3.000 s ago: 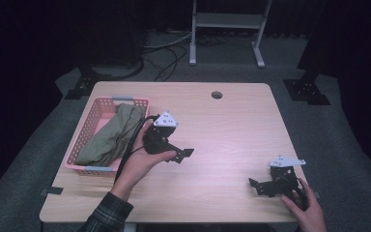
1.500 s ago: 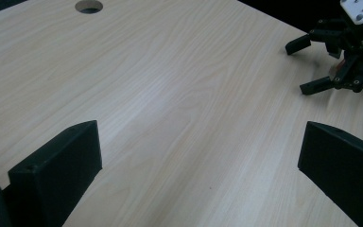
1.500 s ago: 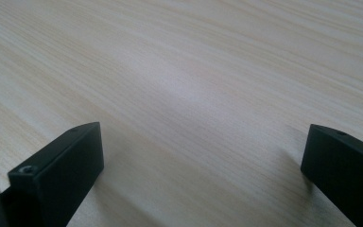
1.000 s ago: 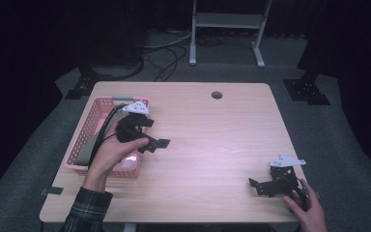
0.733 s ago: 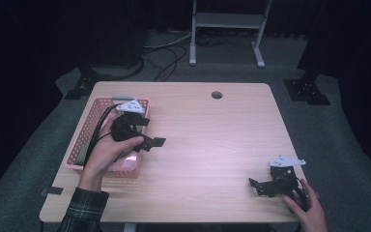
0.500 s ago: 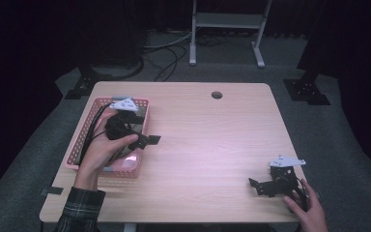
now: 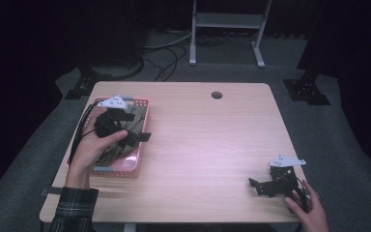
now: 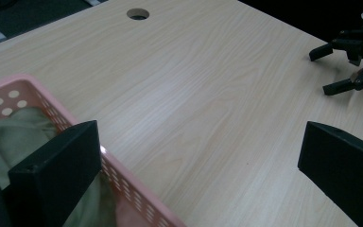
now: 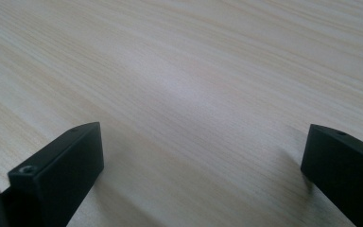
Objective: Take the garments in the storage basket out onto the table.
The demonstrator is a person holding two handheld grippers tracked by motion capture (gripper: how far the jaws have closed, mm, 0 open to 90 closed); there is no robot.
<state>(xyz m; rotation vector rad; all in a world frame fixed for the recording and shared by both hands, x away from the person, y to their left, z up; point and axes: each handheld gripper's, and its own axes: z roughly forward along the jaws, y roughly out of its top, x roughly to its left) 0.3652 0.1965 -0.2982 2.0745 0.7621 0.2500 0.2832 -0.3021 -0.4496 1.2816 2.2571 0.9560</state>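
A pink perforated basket (image 7: 121, 170) stands at the table's left side with an olive-green cloth (image 7: 118, 151) crumpled inside it. My left gripper (image 7: 137, 126) hovers over the basket's right half, open and holding nothing, its jaws pointing right across the table. In the left gripper view the basket's rim (image 8: 123, 175) and the cloth (image 8: 9, 137) sit under the left jaw of my left gripper (image 8: 201, 142). My right gripper (image 7: 254, 187) rests on the table's near right corner, open and empty, over bare wood in its own view (image 9: 203, 142). It also appears far off as the right gripper (image 8: 319, 71).
The light wooden table (image 7: 212, 140) has a round cable hole (image 7: 216, 94) near its far edge, also the cable hole (image 8: 137, 13). A black cable trails from the left gripper over the basket's left side. A metal stand's legs (image 7: 224, 19) are on the floor behind.
The left hand has carried its open gripper leftward from the table's middle to above the basket. The right gripper has stayed put.
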